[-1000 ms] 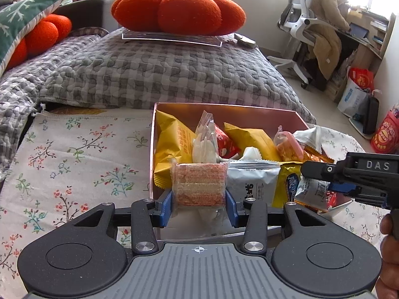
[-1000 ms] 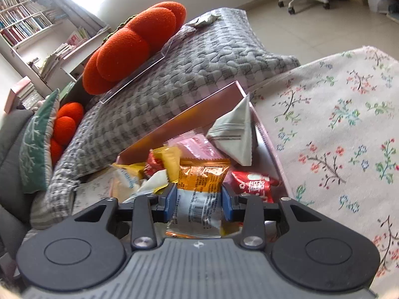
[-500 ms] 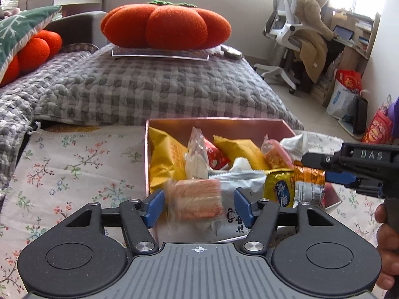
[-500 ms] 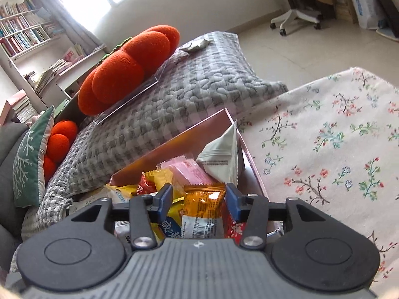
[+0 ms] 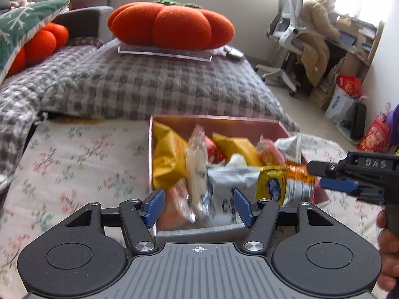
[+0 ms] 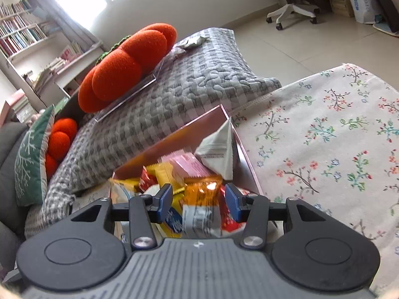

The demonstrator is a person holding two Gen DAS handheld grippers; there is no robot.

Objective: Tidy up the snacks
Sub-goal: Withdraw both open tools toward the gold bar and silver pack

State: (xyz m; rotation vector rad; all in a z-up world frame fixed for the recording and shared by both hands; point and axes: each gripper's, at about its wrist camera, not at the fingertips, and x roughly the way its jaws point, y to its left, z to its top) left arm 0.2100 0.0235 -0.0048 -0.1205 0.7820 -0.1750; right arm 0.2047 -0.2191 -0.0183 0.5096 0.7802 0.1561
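A pink box full of snack packets sits on the floral cloth; it also shows in the right wrist view. My left gripper is open above the box's near edge. The pink wafer packet lies loose in the box's near left corner, below the blue pads. My right gripper is open over the box's right side, and the orange and silver packet lies loose between its pads. In the left wrist view the right gripper reaches in from the right beside that packet.
A grey checked quilt with an orange pumpkin cushion lies behind the box. The floral cloth spreads to both sides of the box. An office chair and bags stand far right.
Both grippers opened and let go: the wafer packet dropped from the left into the box, the orange and silver packet from the right. Both grippers have drawn back and up.
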